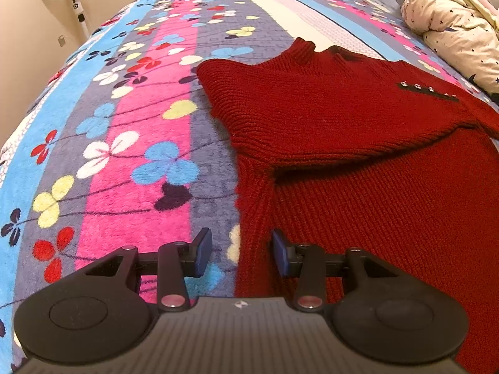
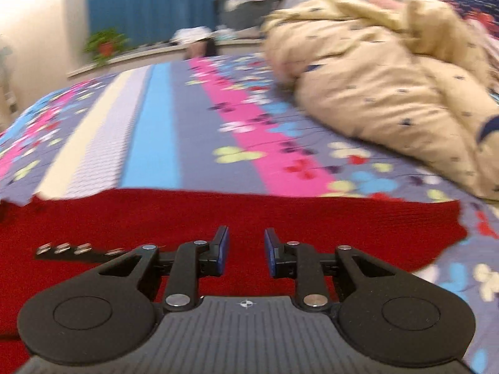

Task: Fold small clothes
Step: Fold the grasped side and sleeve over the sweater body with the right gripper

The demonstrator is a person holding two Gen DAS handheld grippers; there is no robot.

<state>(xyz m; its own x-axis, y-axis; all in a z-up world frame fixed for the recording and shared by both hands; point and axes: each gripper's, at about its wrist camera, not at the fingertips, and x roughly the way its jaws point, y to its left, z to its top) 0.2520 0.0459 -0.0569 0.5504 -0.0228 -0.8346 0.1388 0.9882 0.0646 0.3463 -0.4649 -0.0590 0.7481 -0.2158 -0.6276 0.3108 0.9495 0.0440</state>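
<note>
Sweater (image 1: 343, 118) lies on blanket (image 1: 124, 124), left of quilt (image 1: 452, 31).

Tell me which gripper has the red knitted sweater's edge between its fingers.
The left gripper: its open jaws straddle the red knitted sweater edge over the flowered fleece blanket. The right gripper has only flat sweater beyond it.

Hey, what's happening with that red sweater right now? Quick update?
Left gripper open at sweater edge. Right gripper open, empty, above it. Sleeve folded across. Nothing in the way.
</note>
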